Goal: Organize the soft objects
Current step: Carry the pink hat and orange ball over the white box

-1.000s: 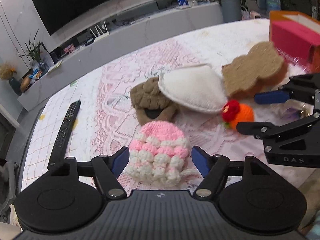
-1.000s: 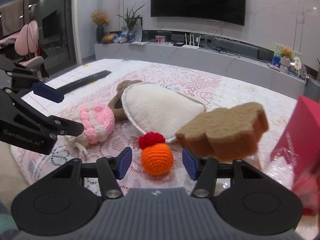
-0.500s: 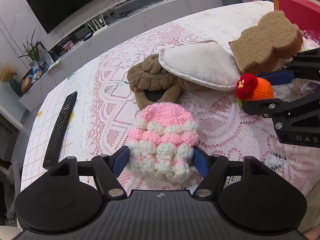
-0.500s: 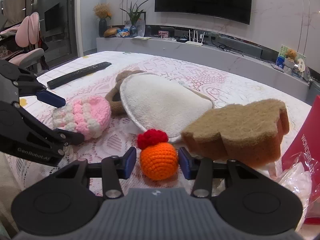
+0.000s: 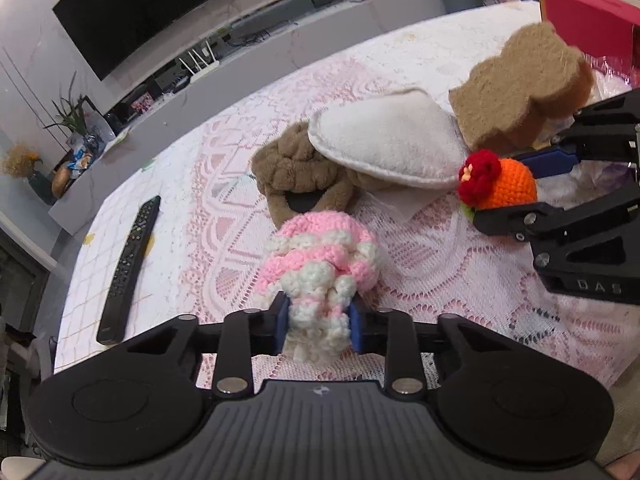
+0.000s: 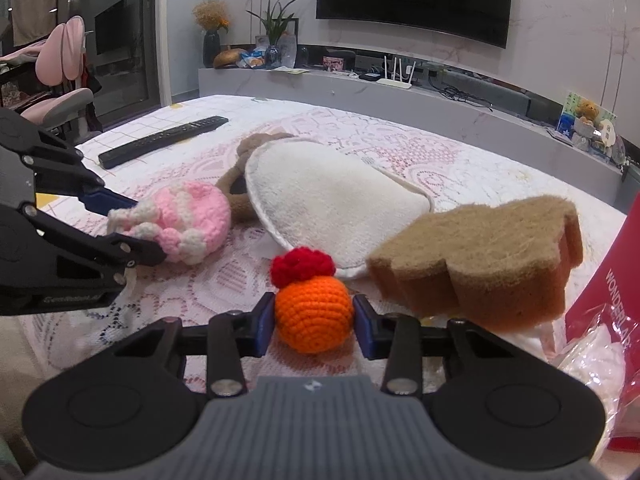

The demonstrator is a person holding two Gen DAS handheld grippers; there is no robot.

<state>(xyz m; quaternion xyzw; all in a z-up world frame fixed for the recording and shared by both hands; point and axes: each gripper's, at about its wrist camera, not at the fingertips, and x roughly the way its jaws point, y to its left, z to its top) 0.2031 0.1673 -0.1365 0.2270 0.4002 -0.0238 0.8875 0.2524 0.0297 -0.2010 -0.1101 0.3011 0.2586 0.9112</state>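
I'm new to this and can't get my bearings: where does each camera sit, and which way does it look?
Left wrist: sits on the left gripper, looking down along its fingers at the pink hat pinched between them; its jaws have just been closing.
Right wrist: sits on the right gripper, looking toward the TV wall; the orange ball is squeezed between its fingers.
Shared: hat, ball, white pad, brown sponge, remote, and each other's gripper.
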